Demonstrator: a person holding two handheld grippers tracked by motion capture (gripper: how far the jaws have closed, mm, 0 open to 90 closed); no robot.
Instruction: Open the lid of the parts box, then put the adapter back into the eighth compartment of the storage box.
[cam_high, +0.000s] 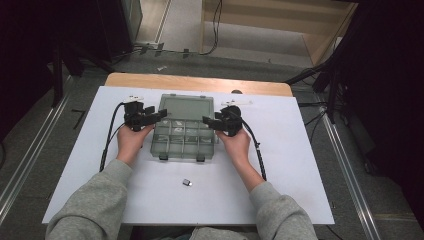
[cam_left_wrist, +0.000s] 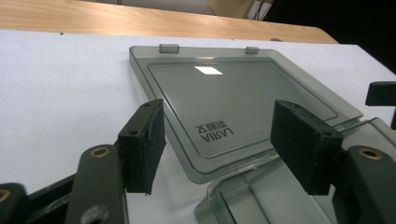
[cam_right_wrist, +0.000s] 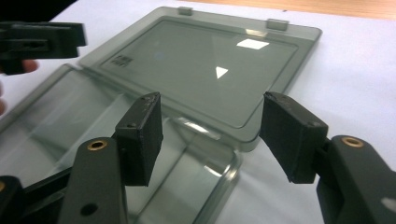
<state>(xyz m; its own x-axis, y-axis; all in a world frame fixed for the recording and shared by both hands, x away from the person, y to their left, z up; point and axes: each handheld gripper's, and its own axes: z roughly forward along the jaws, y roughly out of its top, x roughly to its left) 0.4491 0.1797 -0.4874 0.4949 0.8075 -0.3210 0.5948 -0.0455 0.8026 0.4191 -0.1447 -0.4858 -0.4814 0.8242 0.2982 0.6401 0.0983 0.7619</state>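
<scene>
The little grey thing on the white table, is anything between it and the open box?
Nothing visible stands in the way. The small grey metal piece lies alone on the white tabletop, nearer the person than the smoky clear plastic compartment box, with bare surface between them. The left gripper and right gripper sit at the box's sides, both open.

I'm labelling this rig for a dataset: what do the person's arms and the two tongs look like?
Both forearms wear grey sleeves, hands bare. The left tongs and right tongs are black, with blocky rectangular pads, brass-coloured rivets, and a black cable trailing from each.
</scene>
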